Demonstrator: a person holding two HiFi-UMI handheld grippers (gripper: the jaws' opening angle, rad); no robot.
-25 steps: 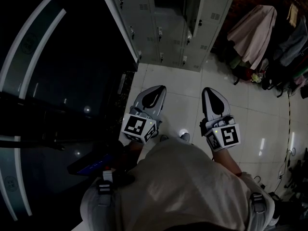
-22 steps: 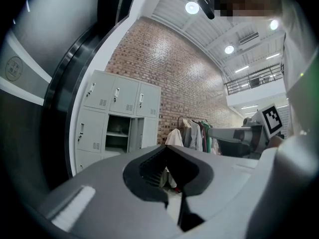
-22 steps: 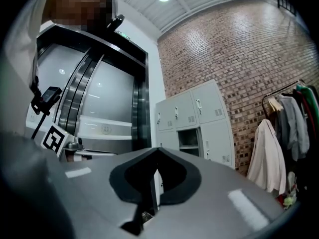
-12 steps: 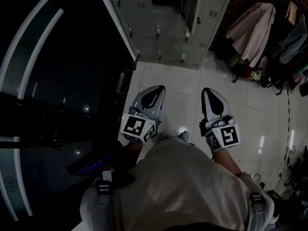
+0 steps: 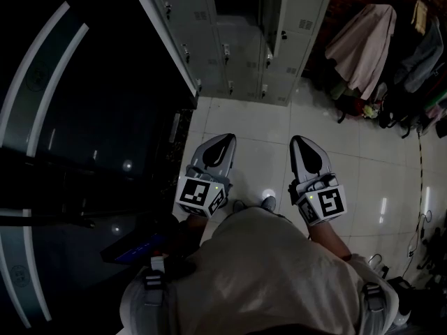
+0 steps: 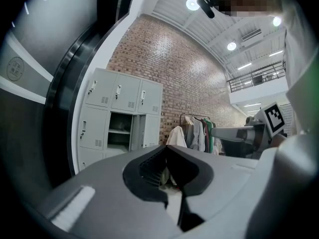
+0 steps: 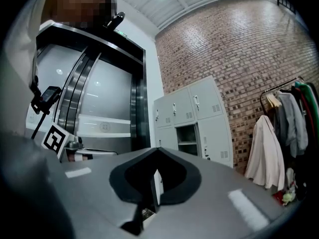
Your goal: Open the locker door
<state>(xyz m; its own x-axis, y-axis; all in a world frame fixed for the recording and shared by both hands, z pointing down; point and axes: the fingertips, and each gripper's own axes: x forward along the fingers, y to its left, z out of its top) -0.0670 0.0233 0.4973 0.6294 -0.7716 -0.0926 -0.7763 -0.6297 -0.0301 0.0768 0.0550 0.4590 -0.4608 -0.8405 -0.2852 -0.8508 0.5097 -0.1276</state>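
A bank of grey lockers (image 5: 237, 40) stands at the far side of the tiled floor. One upper door (image 5: 277, 9) hangs open, showing a shelf inside; the doors around it are closed. My left gripper (image 5: 224, 140) and right gripper (image 5: 302, 141) are held side by side over the floor, well short of the lockers. In the left gripper view the lockers (image 6: 119, 118) show beyond my left gripper (image 6: 167, 148), whose jaws meet with nothing between them. In the right gripper view my right gripper (image 7: 157, 151) is shut and empty, with the open compartment (image 7: 187, 136) behind it.
A dark glass wall with curved light bands (image 5: 84, 117) fills the left side. A rack of hanging coats (image 5: 370, 40) stands against the brick wall right of the lockers. Cables (image 5: 419, 187) run along the floor at right. White floor tiles (image 5: 251, 124) lie between me and the lockers.
The head view has shifted a little, so the lockers sit slightly higher and further left in the frame. Both grippers stay shut, side by side.
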